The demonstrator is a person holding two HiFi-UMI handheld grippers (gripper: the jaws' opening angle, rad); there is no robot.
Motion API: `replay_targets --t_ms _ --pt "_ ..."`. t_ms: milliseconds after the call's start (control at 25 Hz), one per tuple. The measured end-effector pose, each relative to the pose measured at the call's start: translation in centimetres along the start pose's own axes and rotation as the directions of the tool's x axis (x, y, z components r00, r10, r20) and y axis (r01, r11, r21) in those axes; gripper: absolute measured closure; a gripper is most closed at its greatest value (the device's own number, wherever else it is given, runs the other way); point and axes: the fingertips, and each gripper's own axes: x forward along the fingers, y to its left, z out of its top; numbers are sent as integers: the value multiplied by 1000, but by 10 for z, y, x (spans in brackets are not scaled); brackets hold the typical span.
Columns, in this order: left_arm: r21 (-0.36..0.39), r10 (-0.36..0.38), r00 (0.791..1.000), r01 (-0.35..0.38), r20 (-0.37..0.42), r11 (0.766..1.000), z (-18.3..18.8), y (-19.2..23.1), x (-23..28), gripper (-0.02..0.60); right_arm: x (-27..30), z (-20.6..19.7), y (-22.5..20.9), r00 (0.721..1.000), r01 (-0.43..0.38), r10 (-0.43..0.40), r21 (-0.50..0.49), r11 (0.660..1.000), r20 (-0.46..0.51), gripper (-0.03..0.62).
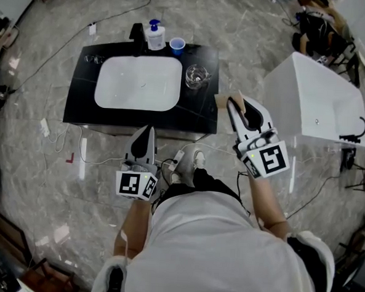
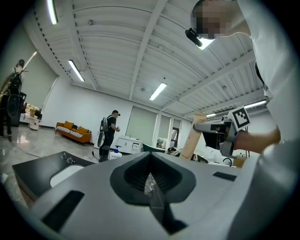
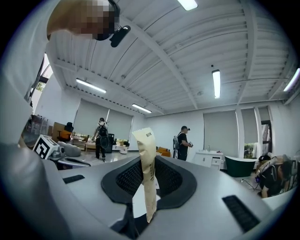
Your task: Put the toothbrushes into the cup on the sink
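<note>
My right gripper is shut on a tan paper toothbrush package, held just off the right end of the black sink counter. In the right gripper view the package stands upright between the pads of the right gripper. No bare toothbrush shows. A blue cup and a clear glass cup stand on the counter beside the white basin. My left gripper hovers in front of the counter's near edge. The left gripper pinches a small crinkled clear scrap.
A soap pump bottle stands behind the basin by the faucet. A white bathtub sits to the right. Cables trail over the marble floor. Two people stand far off in the room in the right gripper view.
</note>
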Motion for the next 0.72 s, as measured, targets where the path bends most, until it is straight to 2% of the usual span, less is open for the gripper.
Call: replay_targets --t_ms 440,720 --pt "-6 51 998 -52 -22 999 -11 1 22 578 52 -37 -32 999 -39 40 12 999 -32 511" --pt "-7 88 995 -88 -39 996 -18 8 32 578 72 -49 -49 999 -47 48 30 998 -18 511"
